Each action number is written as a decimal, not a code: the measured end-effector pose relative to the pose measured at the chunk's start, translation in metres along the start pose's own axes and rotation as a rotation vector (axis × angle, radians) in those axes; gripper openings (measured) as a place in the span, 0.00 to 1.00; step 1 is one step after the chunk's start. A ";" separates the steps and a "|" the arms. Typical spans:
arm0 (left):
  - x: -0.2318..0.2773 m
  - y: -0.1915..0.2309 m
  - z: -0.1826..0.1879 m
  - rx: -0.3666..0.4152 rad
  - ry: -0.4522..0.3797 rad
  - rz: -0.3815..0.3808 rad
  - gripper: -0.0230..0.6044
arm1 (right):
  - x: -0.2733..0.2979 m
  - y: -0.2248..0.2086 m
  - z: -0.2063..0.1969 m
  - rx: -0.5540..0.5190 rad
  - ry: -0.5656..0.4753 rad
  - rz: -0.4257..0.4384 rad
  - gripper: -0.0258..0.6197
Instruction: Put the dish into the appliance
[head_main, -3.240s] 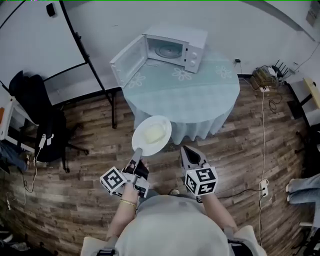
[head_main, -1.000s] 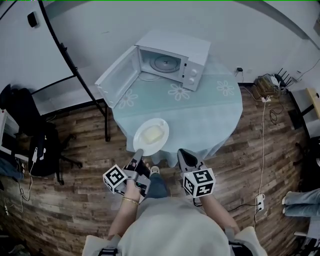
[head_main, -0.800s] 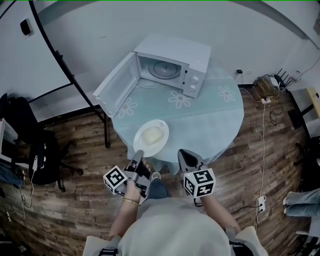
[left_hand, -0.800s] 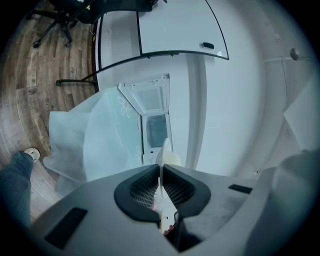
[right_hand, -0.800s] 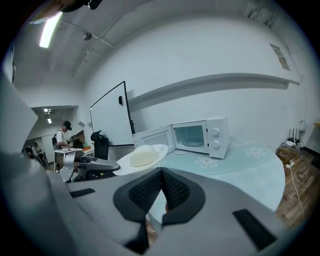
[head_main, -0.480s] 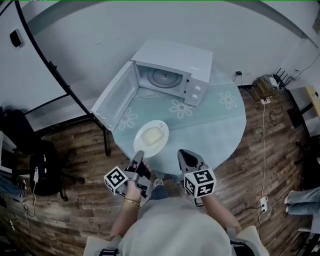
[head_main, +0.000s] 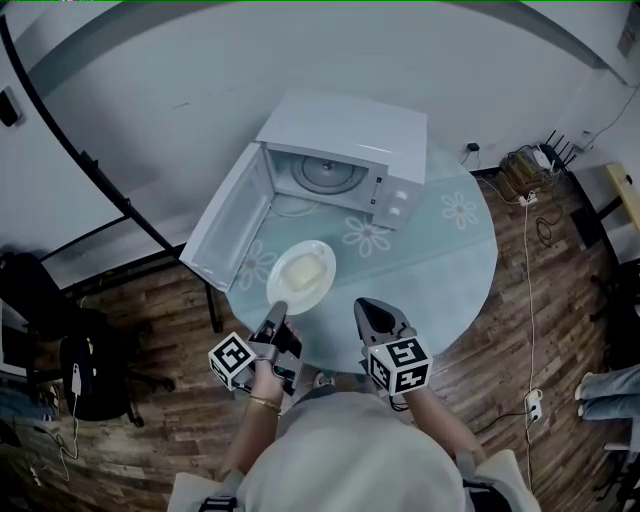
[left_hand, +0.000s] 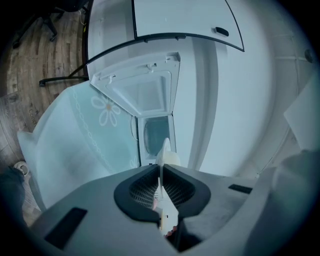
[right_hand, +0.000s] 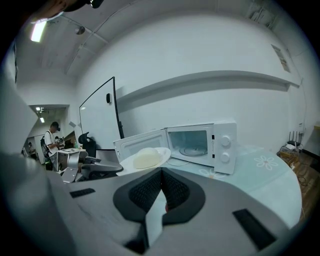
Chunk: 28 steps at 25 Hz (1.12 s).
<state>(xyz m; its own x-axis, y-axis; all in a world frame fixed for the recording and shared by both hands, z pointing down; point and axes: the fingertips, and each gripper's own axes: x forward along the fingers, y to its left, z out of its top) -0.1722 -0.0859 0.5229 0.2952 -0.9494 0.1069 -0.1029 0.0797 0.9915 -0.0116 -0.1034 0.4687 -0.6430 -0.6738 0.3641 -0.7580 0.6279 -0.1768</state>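
Round table (head_main: 450, 262) with the microwave (head_main: 345, 125) sitting door-open at the back, your left tongs (head_main: 278, 306) pinch the dish (head_main: 301, 274) by its rim above the near side, right tongs (head_main: 364, 306) closed on nothing, so sliding it inside is all yet to do.

We find no text, brand or number that we can read. On the microwave (head_main: 345, 150), any print around the two knobs of the control panel (head_main: 395, 198) is too small for us to make out. The cubes on the left gripper (head_main: 277, 312) and the right gripper (head_main: 366, 308) carry only black-and-white square marker patterns.
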 end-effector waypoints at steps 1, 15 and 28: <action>0.004 0.001 0.004 0.003 0.004 0.006 0.10 | 0.005 -0.001 0.002 0.002 -0.003 -0.005 0.05; 0.050 0.004 0.044 -0.007 0.045 0.004 0.10 | 0.053 -0.007 0.017 0.021 -0.010 -0.045 0.05; 0.115 0.010 0.066 -0.008 0.022 0.034 0.10 | 0.096 -0.025 0.034 0.012 0.003 -0.014 0.05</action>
<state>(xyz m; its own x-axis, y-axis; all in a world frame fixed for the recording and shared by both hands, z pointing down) -0.2020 -0.2147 0.5404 0.3121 -0.9394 0.1419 -0.1060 0.1140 0.9878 -0.0582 -0.1964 0.4773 -0.6321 -0.6813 0.3691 -0.7682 0.6135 -0.1830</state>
